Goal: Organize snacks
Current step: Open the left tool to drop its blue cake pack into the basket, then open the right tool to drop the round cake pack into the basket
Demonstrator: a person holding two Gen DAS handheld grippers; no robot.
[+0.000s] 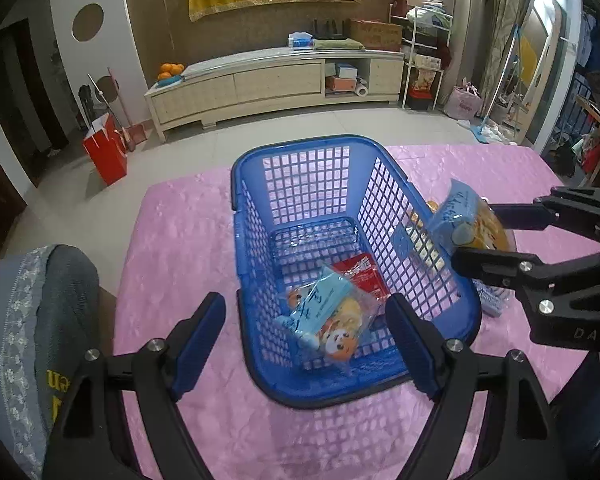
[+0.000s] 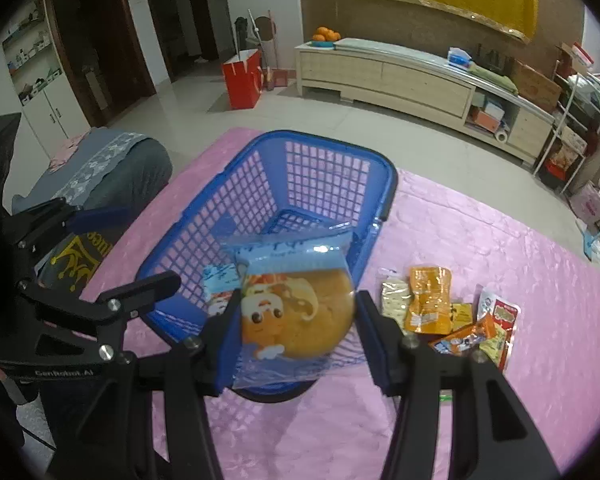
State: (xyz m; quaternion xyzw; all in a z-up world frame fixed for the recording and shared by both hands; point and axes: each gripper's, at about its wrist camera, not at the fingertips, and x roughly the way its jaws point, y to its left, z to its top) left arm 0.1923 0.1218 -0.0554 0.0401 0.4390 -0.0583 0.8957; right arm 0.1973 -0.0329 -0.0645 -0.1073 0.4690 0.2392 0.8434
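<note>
Your right gripper point(image 2: 296, 320) clamps a clear-wrapped bread packet point(image 2: 300, 312), its pads pressing the two side edges of the bag, and holds it in the air over the near rim of the blue basket point(image 2: 388, 184). The packet looks light and soft: a round bun in thin crinkly film with a blue printed header. Squeeze hard and you will likely flatten the bun; the film looks slick, so the side seams or the flat header are the safer places to take hold.

Your left gripper point(image 1: 306, 344) hangs wide open and empty over the basket's near end, nothing between its pads.

Count what lies inside the basket: one matching bread packet point(image 1: 328, 320) at the near end and one red sachet point(image 1: 364, 276) just behind it, touching. That makes two bread packets in all, one held and one stowed.

On the pink tablecloth point(image 2: 500, 240), to the right of the basket and toward the near edge of the table, a loose heap of small sachets point(image 2: 448, 312) waits. About seven show, orange, pale yellow and red-white among them, but they overlap and the exact count is uncertain. These look flat and light; a pinch at an edge should do.

One basket, one table.
</note>
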